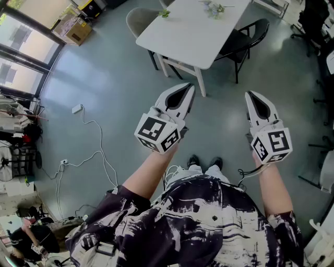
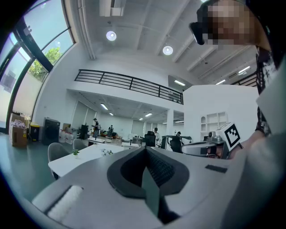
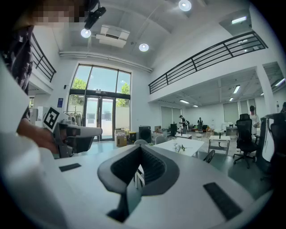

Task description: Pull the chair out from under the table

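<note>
Not started: I hold left gripper (image 1: 188, 89) and right gripper (image 1: 251, 97) clenched empty, well short of table (image 1: 182, 36); black chair (image 1: 246, 37) tucked under, whole pull left.

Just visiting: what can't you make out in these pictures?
Head view: the table's far end is cut off by the top edge.
Head view: the black chair's seat is partly hidden under the tabletop.
Left gripper view: the left hand-held gripper's own body hides the black chair.
Every view: the plants on the table are too small to identify.
</note>
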### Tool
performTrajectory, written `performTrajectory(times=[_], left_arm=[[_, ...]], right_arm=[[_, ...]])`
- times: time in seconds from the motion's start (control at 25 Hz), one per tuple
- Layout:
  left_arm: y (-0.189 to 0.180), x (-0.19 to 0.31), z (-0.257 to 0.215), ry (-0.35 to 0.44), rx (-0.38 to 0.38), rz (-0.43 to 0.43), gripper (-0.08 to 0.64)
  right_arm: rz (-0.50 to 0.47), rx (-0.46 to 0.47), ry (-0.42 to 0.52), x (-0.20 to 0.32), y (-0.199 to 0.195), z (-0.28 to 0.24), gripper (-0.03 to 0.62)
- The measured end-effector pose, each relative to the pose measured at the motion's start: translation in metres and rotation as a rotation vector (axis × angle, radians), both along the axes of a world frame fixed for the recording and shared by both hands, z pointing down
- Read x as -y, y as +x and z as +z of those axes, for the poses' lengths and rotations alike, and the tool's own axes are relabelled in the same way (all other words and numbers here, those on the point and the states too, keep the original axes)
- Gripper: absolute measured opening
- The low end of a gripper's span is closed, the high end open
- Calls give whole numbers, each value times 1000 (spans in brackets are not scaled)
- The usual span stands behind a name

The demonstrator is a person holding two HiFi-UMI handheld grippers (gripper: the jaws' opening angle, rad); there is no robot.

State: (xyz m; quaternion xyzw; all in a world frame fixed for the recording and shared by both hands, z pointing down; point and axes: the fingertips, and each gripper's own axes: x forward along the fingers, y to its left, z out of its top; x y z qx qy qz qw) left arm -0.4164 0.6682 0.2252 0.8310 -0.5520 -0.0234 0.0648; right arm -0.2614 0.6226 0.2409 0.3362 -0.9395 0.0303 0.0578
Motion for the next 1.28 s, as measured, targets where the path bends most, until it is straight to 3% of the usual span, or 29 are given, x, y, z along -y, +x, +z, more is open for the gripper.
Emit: performTrajectory(times=[0.48,0.64,0.68,0.72,0.76,0.88,1.28], left_arm=[[-3,-2,1,-1,5,10,3],[3,-4,-4,29,-23,67,5],[6,-5,-8,48,-35,99,16],[9,-5,-12,68,-47,128,156],[10,-5,-16,83,-59,150,406],[8,-6,-25,110,-52,178,443],[31,3,-17,102,-36,237,443]], right_arm=[[-13,-7,-1,-3,-6,2,-2],[0,76,-3,2,-4,-5,0],[-1,113,5,5,-3,-9,72],[-5,146,21,8,-4,-14,374],[-9,164,45,11,-4,-19,450],[-30,142,99,14,-2,-24,503],[-3,136,114,22,29,-24,503]])
